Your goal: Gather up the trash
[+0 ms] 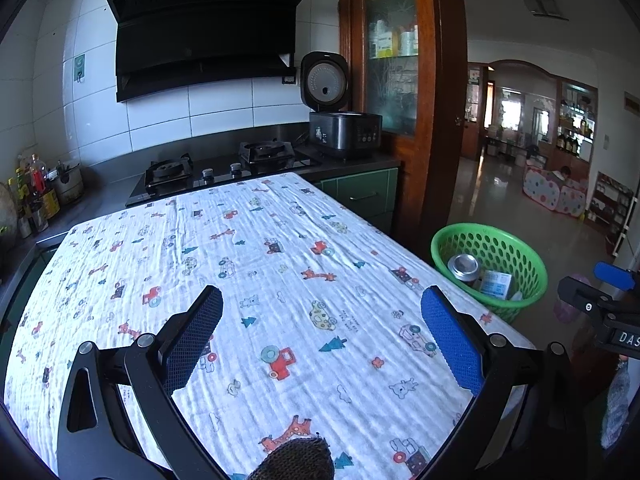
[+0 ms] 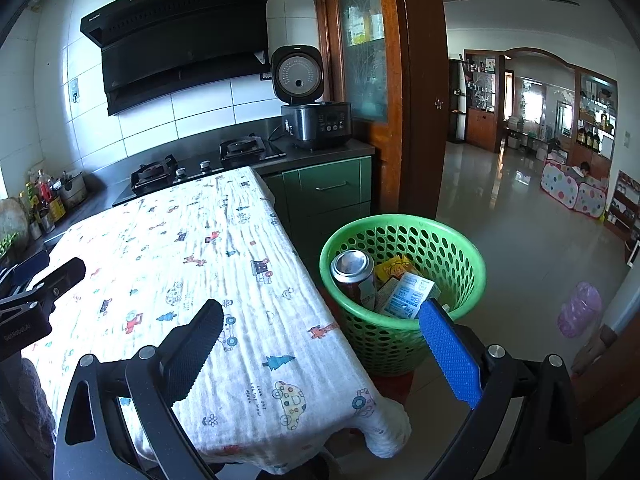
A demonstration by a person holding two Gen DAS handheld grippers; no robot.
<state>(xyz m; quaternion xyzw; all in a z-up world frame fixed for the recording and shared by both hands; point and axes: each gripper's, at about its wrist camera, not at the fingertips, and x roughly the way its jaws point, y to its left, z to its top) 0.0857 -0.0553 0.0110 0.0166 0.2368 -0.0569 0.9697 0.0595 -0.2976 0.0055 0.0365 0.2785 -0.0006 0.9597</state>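
A green perforated basket (image 2: 448, 240) stands on the floor off the table's right corner; it also shows in the left wrist view (image 1: 520, 248). Inside lie a silver-topped can (image 2: 352, 266), a white carton (image 2: 410, 294) and a yellow wrapper (image 2: 396, 268). My left gripper (image 1: 322, 298) is open and empty above the table with its cartoon-print cloth (image 1: 260, 260). My right gripper (image 2: 322, 310) is open and empty over the table's right edge (image 2: 312, 280), its blue finger (image 2: 448, 352) in front of the basket. No loose trash shows on the cloth.
Behind the table runs a counter with a gas hob (image 1: 224, 168), an open rice cooker (image 1: 344, 132) and bottles (image 1: 36, 192) at the left. A wooden cabinet (image 2: 376, 80) stands right of it. A tiled floor (image 2: 520, 216) leads to a far room.
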